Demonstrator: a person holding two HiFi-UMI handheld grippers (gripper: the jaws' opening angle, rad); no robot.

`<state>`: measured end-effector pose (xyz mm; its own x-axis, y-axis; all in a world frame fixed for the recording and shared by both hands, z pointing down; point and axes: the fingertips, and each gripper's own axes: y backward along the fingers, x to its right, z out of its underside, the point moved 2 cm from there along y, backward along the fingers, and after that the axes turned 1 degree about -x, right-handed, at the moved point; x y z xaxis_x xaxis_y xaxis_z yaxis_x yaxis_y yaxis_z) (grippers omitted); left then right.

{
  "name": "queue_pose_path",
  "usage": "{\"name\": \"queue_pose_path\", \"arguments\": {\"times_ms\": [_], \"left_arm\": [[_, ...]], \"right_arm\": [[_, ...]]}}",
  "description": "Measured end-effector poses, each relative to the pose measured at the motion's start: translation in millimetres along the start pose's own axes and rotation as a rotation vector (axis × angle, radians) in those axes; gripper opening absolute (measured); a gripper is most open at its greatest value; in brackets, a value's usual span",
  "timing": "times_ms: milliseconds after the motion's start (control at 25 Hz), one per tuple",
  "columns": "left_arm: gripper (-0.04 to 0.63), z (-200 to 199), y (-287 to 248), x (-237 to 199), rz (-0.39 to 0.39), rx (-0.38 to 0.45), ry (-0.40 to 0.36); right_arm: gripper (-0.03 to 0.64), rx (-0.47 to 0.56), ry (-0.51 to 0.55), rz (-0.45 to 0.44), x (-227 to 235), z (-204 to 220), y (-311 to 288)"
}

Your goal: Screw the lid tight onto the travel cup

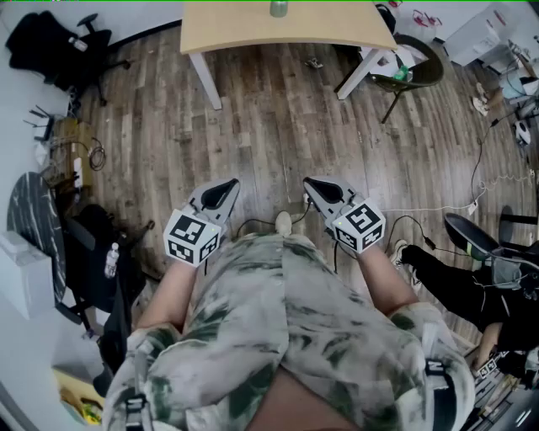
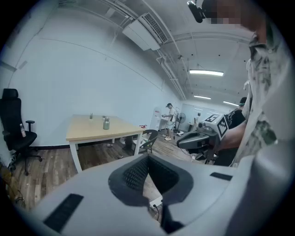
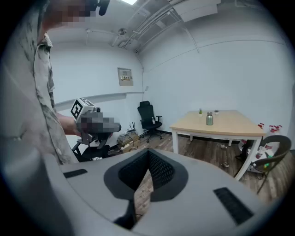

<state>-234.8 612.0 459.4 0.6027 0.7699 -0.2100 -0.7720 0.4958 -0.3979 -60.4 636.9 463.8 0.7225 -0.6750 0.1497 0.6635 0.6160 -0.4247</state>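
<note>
The person is standing on the wood floor (image 1: 278, 126) and holding both grippers close in front of the body, well apart from the desk (image 1: 244, 34) at the far side of the room. The left gripper (image 1: 229, 185) is pointing forward and slightly down, with its jaws pressed together and nothing between them; its own view is showing the dark pads meeting at the tip (image 2: 148, 157) over bare floor. The right gripper (image 1: 310, 183) is sitting beside it at about the same height, its jaws likewise closed on nothing (image 3: 148, 156). The two are hanging near each other without touching, each appearing at the edge of the other's camera. The travel cup (image 1: 278, 8) is standing upright on the desk, a greenish metal cylinder near the middle of the top as the gripper views are showing it (image 2: 106, 123) (image 3: 209, 118); whether its lid is on cannot be told at this distance. A small plant (image 3: 200, 111) is standing behind it. A black office chair (image 3: 148, 116) is sitting by the wall, and a folding chair (image 1: 413, 63) is standing at one corner of the desk.
</note>
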Motion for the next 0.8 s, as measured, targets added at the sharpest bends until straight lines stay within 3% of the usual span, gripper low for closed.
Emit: {"name": "queue_pose_path", "arguments": {"times_ms": [800], "left_arm": [[0.025,-19,-94,24,-0.042,-0.053,-0.005]], "right_arm": [[0.021,0.021,0.014,-0.073,96,8,20]]}}
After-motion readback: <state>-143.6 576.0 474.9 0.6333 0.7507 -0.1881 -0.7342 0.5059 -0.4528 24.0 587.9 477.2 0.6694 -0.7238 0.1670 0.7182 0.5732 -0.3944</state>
